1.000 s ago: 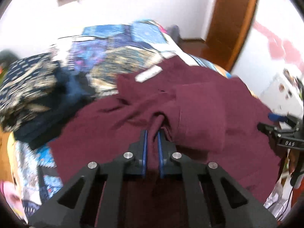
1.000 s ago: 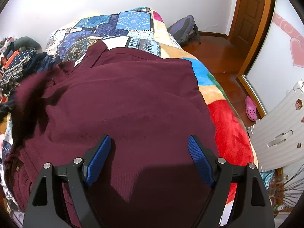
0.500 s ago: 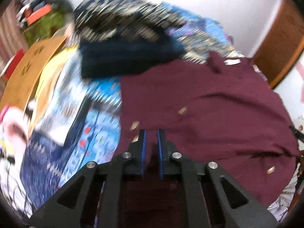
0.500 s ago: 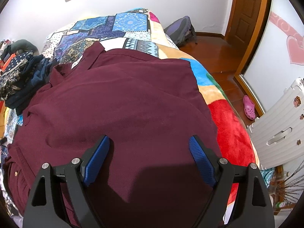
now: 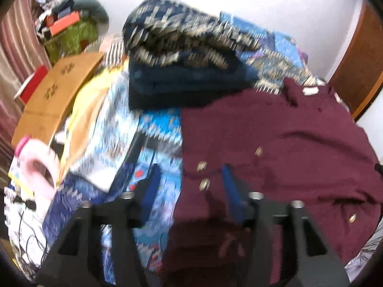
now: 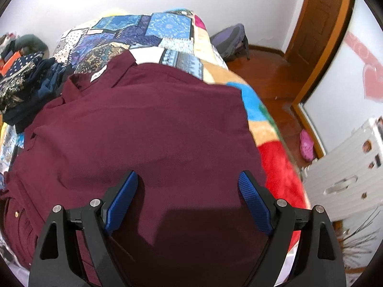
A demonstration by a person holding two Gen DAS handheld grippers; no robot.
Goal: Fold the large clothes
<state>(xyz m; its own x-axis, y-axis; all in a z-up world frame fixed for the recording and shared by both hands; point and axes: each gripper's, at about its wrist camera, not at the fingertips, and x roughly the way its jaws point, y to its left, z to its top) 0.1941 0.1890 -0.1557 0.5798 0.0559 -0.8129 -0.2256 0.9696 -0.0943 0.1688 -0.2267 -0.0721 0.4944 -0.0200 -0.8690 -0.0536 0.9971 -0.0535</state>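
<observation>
Blur hides whether the left gripper (image 5: 190, 181) touches the maroon shirt (image 5: 275, 143).

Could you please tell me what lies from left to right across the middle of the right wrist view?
Pile of dark patterned clothes → maroon shirt → colourful bedspread → pink shoe on the floor → white plastic panel.

Black angular fingers (image 6: 253, 201) with ribbed blue pads (silver screws)
</observation>
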